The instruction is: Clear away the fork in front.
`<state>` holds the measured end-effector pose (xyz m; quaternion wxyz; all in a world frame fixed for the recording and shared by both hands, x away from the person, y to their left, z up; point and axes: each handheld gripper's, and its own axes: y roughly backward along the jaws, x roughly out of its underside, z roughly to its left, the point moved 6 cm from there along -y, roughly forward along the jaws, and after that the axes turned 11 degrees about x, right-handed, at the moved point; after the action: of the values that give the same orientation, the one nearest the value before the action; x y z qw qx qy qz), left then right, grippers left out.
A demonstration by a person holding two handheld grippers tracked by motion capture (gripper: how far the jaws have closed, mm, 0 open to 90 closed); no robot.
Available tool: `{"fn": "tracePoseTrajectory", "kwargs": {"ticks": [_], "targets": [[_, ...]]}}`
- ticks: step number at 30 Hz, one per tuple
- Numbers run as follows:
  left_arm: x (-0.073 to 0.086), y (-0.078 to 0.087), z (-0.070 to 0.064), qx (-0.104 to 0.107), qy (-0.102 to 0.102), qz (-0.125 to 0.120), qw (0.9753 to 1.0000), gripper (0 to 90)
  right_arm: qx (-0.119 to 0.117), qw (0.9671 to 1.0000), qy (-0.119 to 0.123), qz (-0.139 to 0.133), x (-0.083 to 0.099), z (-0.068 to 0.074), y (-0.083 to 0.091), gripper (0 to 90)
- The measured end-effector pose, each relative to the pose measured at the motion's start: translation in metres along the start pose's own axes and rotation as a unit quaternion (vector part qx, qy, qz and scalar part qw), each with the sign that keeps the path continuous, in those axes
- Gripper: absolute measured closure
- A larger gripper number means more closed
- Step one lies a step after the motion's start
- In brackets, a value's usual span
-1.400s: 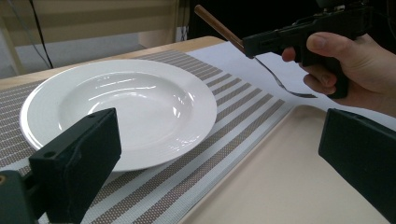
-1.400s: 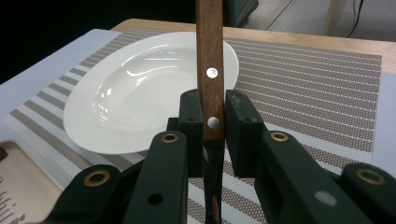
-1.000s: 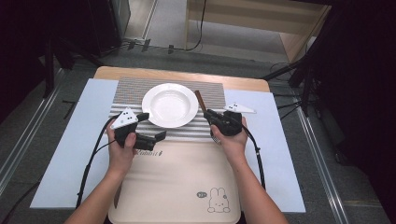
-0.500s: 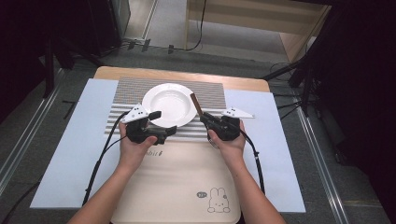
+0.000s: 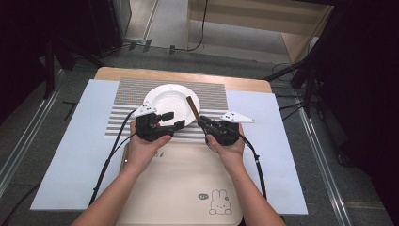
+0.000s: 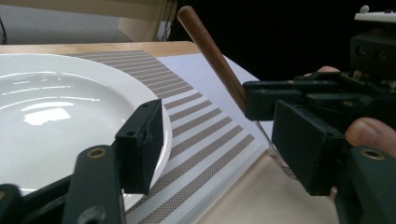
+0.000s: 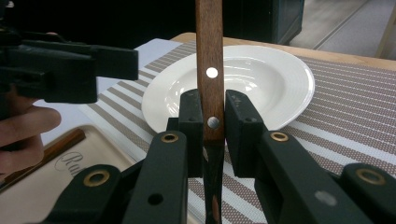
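Plate (image 5: pixel 170 105), white and deep-rimmed, sits on a striped placemat (image 5: pixel 214 94) at the far centre of the table, as I read it from the high view. My right gripper (image 5: pixel 205 123) is clenched on a wooden-handled utensil (image 5: pixel 192 107); in the right gripper view the two black jaws press against either side of the brown handle (image 7: pixel 208 70), just at the lower of its two metal rivets, and the handle rises upright between them in front of the plate (image 7: pixel 261 79). In the high view this handle slants up and away over the plate's right rim. The left gripper view shows the same handle (image 6: pixel 210 51) tilted, with a thin metal part continuing below the right gripper's jaws toward the beige tray (image 6: pixel 252 200); I cannot tell what kind of utensil head it carries. My left gripper (image 5: pixel 171 120) hangs at the plate's near rim with its jaws spread apart and nothing between them; in its own view one jaw stands over the plate's edge (image 6: pixel 70 112) and the other lies to the right, close beside the right gripper (image 6: pixel 299 107). Both hands rest over the far edge of the beige tray (image 5: pixel 188 183), which bears a small rabbit drawing (image 5: pixel 220 202). A second brown stick-like piece (image 7: pixel 51 151) lies on the tray at the left of the right gripper view.
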<state>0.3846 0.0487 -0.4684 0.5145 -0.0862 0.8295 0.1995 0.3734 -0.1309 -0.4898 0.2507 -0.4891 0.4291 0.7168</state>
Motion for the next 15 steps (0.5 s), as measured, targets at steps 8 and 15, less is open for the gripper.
{"fn": "tracePoseTrajectory", "kwargs": {"ticks": [8, 15], "targets": [[-0.006, -0.012, 0.0, 0.005, 0.02, -0.007, 0.9998, 42.0, -0.006, 1.0, 0.004, -0.004, 0.003, 0.005, 0.0, 76.2], [-0.007, -0.019, -0.001, 0.005, 0.028, -0.008, 0.9996, 43.8, -0.014, 0.9998, 0.012, -0.01, 0.002, 0.009, 0.002, 76.1]]}}
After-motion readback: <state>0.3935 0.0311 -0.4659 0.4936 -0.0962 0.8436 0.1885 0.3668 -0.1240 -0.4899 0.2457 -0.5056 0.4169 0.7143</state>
